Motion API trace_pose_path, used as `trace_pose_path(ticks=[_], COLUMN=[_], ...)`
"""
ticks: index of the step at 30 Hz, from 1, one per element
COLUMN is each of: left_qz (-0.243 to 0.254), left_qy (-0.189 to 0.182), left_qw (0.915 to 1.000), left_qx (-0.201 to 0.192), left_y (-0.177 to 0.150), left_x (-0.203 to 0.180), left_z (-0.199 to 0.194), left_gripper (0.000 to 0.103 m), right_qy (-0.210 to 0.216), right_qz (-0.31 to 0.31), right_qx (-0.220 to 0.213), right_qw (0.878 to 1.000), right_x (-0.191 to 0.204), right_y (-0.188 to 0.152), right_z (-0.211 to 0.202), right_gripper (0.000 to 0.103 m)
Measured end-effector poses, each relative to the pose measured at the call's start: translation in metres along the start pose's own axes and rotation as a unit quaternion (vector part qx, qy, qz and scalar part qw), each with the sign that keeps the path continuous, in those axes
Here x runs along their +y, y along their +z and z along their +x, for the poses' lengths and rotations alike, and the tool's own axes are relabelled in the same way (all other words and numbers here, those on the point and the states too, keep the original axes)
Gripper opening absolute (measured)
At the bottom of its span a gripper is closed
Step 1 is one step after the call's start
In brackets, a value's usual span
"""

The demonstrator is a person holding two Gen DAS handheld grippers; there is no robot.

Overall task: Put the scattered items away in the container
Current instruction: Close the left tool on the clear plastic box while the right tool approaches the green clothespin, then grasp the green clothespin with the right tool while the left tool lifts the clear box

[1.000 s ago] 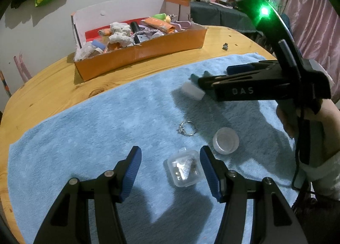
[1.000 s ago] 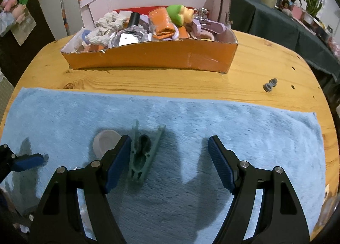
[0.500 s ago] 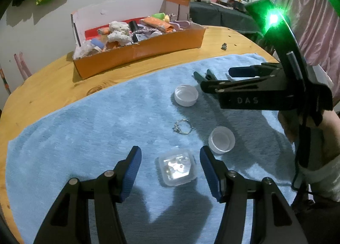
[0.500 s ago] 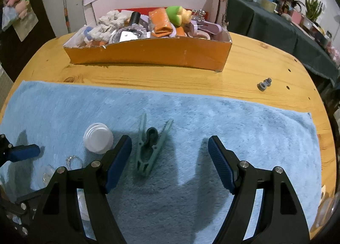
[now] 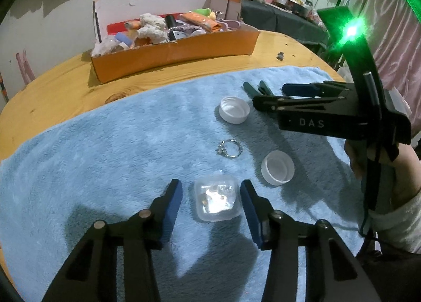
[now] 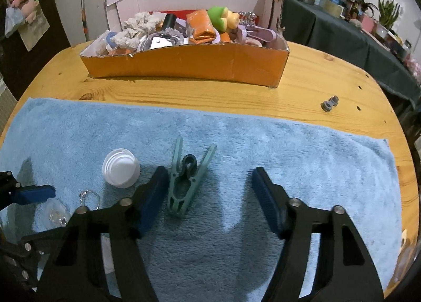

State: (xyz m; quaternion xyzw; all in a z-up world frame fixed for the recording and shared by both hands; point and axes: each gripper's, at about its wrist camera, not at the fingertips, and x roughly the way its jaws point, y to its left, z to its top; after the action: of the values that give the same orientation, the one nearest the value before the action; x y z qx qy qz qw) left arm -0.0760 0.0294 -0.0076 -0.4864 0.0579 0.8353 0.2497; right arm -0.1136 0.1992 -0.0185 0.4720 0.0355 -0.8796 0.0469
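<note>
Clear box [image 5: 217,201] between closing left gripper [image 5: 211,200]

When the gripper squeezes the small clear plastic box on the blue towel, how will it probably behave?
The small clear plastic box looks thin-walled, so it may flex or pop open. Its glossy sides could slip between the closing left gripper pads. Small shiny contents probably rattle; it seems light.

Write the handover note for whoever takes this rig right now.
Left gripper: jaws closing around the clear plastic case, not yet gripping.
Right gripper: jaws closing, green clothespin just inside its left pad, not yet held.
On the blue towel: two white caps and a ring.
Done: orange box already holds many items.
Left: box up the case, clothespin, caps, ring.
</note>
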Motion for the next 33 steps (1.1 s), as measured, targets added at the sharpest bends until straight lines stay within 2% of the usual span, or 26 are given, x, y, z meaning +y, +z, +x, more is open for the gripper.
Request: trace_pose_path(ticks=[6, 8, 13, 16, 20, 33], left_qz=[-0.003, -0.005, -0.007, -0.008, -0.009, -0.015], left_qy=[0.002, 0.001, 0.000, -0.003, -0.005, -0.005], left_qw=[1.0000, 1.0000, 1.0000, 0.9999, 0.9999, 0.9997], left_qx=[-0.003, -0.003, -0.004, -0.006, -0.010, -0.020], left_y=[-0.002, -0.002, -0.002, -0.002, -0.003, -0.002], left_x=[0.000, 0.001, 0.002, 0.002, 0.002, 0.004], left_z=[0.000, -0.001, -0.001, -0.002, -0.004, -0.010], left_gripper=[0.040, 0.037, 0.036, 0.036, 0.036, 0.036], right_qy=[0.000, 0.004, 0.013, 0.015, 0.018, 0.026], right_qz=[-0.004, -0.005, -0.006, -0.006, -0.008, -0.015], right_qx=[-0.004, -0.005, -0.004, -0.006, -0.008, -0.022], right_qw=[1.000, 1.000, 1.000, 1.000, 1.000, 0.999], right_x=[0.001, 0.001, 0.000, 0.001, 0.000, 0.003], right_y=[-0.001, -0.001, 0.000, -0.001, -0.002, 0.001], right_z=[0.000, 0.000, 0.000, -0.001, -0.003, -0.014], right_gripper=[0.055, 0.049, 0.041, 0.031, 0.023, 0.023])
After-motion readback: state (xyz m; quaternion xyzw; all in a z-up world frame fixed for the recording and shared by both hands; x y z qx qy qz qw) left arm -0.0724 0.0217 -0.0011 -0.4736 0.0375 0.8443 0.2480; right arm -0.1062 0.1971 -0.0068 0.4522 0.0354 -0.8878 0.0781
